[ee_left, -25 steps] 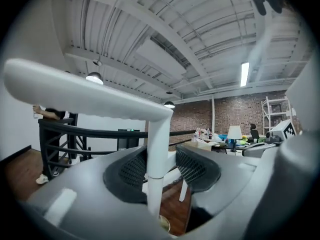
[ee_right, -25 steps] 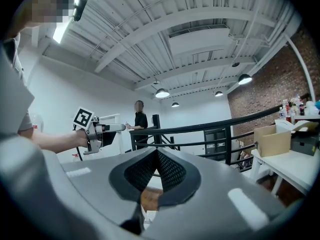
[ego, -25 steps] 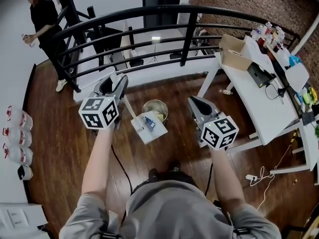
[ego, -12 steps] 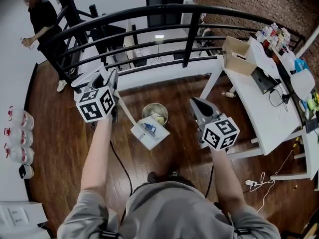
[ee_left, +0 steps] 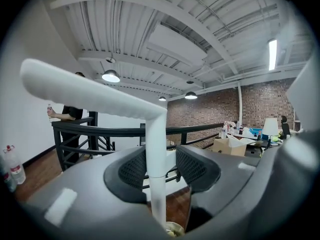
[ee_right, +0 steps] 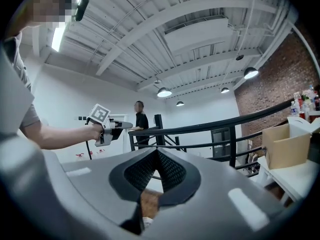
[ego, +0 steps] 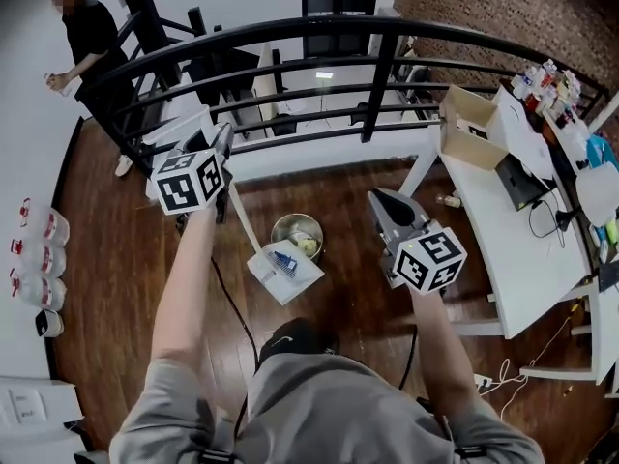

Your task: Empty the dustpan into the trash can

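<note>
Bottles [ego: 39, 232]: a row of plastic bottles with red labels lies on the wooden floor [ego: 116, 269] at the far left edge of the head view.
Bystander [ego: 92, 37]: a person in a dark top stands at the upper left, behind the railing's end and well apart from the work area.
Left gripper [ego: 222, 162]: raised at the person's left; its claw is clamped on the upright white pole of the dustpan, one pad pressing each side of the pole.
Dustpan [ego: 285, 271]: white, with a long pole ending in a bent grip above the claw. The pan hangs at the pole's lower end, just beside the trash can on the person's side. A small blue item and some debris lie in the pan.
Trash can [ego: 297, 230]: round and metal, it stands on the floor between the two grippers, with pale scraps inside.
Railing [ego: 379, 80]: black, curved, runs across the scene beyond the can.
Right gripper [ego: 382, 206]: held to the right of the can, apart from it; its claw is closed, pads meeting, with nothing between them.
Cardboard box [ego: 469, 124]: open, sits on the near corner of the table.
Table [ego: 503, 230]: white, at the right, cluttered at its far end.
</note>
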A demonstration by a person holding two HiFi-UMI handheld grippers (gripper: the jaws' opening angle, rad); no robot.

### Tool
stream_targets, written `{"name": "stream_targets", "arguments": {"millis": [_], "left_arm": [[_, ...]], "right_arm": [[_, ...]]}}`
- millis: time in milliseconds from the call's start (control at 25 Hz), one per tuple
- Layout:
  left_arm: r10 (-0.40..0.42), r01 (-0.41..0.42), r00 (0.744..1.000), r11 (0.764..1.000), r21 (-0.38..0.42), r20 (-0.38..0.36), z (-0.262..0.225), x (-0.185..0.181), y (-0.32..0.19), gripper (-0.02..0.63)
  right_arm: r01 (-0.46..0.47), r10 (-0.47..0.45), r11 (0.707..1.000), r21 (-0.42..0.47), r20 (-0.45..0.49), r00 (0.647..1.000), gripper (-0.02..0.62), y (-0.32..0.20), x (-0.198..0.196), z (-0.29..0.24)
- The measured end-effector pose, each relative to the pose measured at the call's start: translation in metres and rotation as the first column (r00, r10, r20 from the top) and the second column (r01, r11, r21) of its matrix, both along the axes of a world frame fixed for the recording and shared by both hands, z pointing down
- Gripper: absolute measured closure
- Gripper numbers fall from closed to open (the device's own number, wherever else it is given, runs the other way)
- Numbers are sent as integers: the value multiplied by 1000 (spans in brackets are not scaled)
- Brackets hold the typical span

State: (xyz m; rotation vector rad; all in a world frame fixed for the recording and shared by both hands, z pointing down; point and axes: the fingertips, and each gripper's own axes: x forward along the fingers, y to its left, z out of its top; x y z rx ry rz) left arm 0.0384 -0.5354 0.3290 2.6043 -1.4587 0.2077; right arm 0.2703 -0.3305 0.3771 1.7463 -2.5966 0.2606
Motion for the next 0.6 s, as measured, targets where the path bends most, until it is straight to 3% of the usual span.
{"name": "stream_targets", "arguments": {"millis": [600], "left_arm": [[54, -51, 998, 995, -89, 28, 39, 104, -199, 437]], "right_arm": [[5, -5, 999, -42, 3, 1000, 595, -175, 57, 10]]}}
